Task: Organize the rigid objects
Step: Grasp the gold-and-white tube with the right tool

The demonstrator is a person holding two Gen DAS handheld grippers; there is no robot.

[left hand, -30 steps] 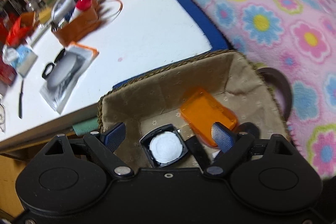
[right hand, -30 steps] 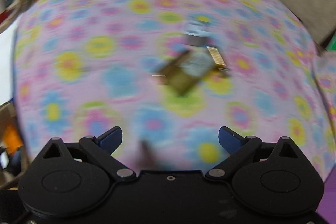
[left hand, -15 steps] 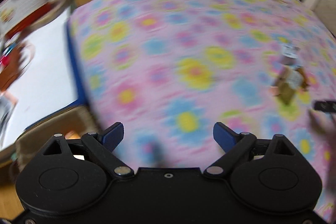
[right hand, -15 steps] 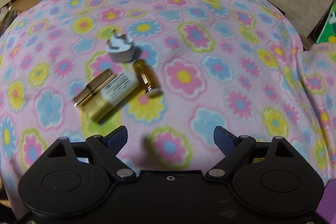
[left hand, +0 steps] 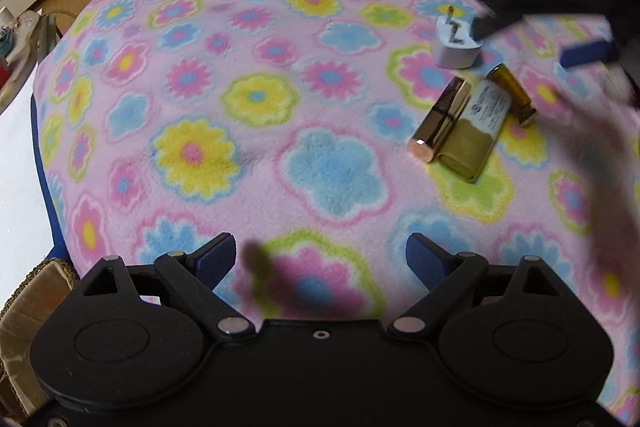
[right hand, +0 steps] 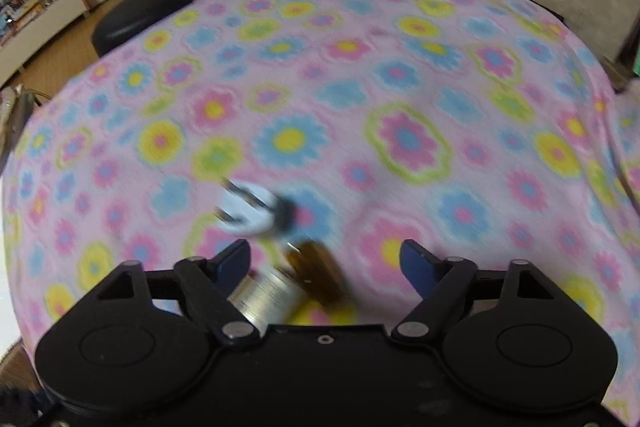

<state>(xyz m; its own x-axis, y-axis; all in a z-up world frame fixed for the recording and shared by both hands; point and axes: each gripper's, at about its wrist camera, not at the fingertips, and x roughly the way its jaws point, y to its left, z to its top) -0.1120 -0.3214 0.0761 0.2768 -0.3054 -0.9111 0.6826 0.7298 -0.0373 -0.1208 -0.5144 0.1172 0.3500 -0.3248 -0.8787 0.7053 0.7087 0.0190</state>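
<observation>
Pink fleece, printed with bright flowers, covers the blanket (left hand: 256, 95) where a small cluster of things lies: a white plug (left hand: 456, 45), a gold tube (left hand: 440, 121), a labelled gold bottle (left hand: 474, 135) and an amber vial (left hand: 514, 93), the last three side by side and touching. The left gripper (left hand: 320, 261) hangs wide open and empty over bare blanket, the cluster well ahead and to its right. The right gripper (right hand: 324, 263) is directly above the cluster, its jaws opening; the amber vial (right hand: 318, 277) and the labelled bottle (right hand: 264, 297) sit between its fingers, not pressed by either, with the plug (right hand: 248, 207) just beyond the tips. In the left view the right gripper (left hand: 532, 27) shows blurred at upper right. A second ago the left gripper hung over a woven basket holding an orange case and a round compact; now only the basket's (left hand: 36, 291) corner shows at lower left, its contents out of sight.
</observation>
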